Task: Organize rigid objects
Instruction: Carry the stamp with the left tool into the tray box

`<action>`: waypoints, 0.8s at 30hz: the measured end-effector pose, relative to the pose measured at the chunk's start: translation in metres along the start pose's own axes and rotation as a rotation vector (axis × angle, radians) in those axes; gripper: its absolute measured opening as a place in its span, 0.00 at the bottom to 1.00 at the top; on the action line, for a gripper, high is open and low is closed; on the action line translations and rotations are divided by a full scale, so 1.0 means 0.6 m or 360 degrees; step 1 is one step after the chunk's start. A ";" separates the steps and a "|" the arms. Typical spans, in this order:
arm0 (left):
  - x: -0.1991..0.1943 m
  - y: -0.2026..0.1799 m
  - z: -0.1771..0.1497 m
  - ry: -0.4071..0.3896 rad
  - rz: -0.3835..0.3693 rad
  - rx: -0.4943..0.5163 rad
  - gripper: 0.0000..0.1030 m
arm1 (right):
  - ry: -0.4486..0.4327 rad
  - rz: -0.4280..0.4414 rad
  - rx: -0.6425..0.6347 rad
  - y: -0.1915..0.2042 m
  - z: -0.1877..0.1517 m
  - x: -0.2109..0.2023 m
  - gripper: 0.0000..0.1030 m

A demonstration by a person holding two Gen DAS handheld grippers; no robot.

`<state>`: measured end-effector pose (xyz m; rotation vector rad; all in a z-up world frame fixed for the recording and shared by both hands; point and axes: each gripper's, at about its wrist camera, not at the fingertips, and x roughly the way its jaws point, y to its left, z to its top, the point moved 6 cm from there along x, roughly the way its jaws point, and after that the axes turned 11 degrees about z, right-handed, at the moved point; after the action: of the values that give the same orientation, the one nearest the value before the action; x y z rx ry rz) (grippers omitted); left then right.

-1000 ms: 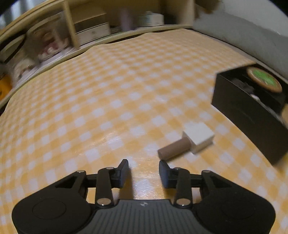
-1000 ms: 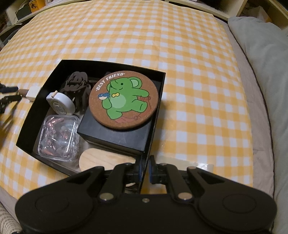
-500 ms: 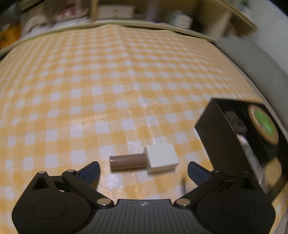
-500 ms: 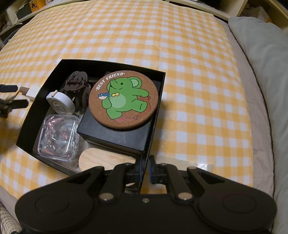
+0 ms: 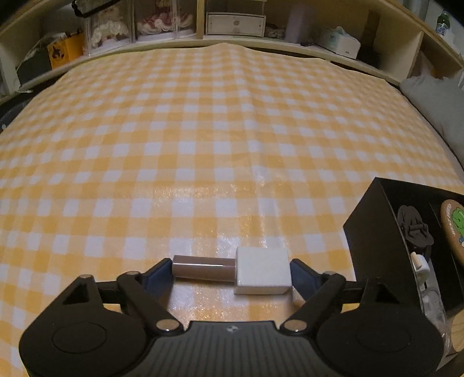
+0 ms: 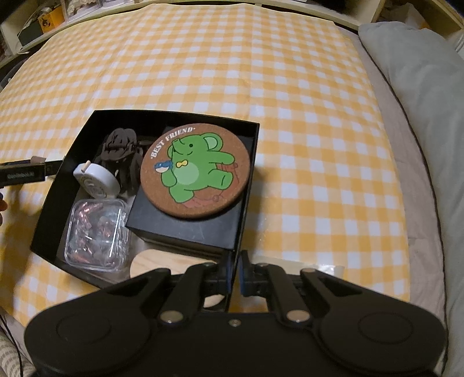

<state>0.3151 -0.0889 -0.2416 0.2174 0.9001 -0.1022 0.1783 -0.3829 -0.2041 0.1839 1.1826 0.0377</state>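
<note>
A stamp with a brown cylindrical handle and a white block head (image 5: 262, 273) lies on the yellow checked cloth. My left gripper (image 5: 230, 275) is wide open around it, one finger at each end, touching or nearly so. My right gripper (image 6: 235, 274) is shut on the near wall of the black box (image 6: 248, 185). The box holds a cork coaster with a green elephant (image 6: 195, 169), a white tape measure (image 6: 97, 179), a dark hair claw (image 6: 119, 145), a clear case of small pieces (image 6: 97, 233) and a wooden disc (image 6: 162, 262). The box also shows in the left wrist view (image 5: 374, 246).
The left gripper's finger (image 6: 21, 174) shows just left of the box. A grey cushion (image 6: 417, 101) lies along the right. Shelves with boxes and clutter (image 5: 235, 23) run behind the cloth's far edge.
My left gripper has moved forward and down over the stamp, so its open fingers now flank the two ends. The right gripper and the box have not moved.
</note>
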 end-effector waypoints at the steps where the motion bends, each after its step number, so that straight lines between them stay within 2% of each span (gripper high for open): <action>1: 0.001 -0.001 0.002 0.0005 -0.0003 -0.0002 0.83 | 0.0000 0.0008 0.0015 -0.002 0.001 0.000 0.05; 6: -0.003 -0.003 0.010 0.0000 -0.0008 0.0005 0.83 | -0.0003 0.0018 0.0040 -0.003 0.000 0.000 0.05; 13: -0.094 -0.014 0.071 -0.0123 -0.0117 -0.0079 0.83 | -0.0001 0.0000 0.0027 -0.001 0.000 0.000 0.05; 17: -0.154 -0.049 0.090 -0.0181 -0.0252 -0.0081 0.83 | 0.0000 -0.0002 0.0025 -0.002 0.000 0.000 0.05; 24: -0.214 -0.143 0.052 -0.0095 -0.0539 -0.0012 0.83 | -0.0003 0.0020 0.0048 -0.001 -0.001 0.001 0.05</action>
<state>0.2441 -0.1801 -0.1342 0.0528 0.8712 -0.4174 0.1781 -0.3834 -0.2046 0.2179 1.1805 0.0309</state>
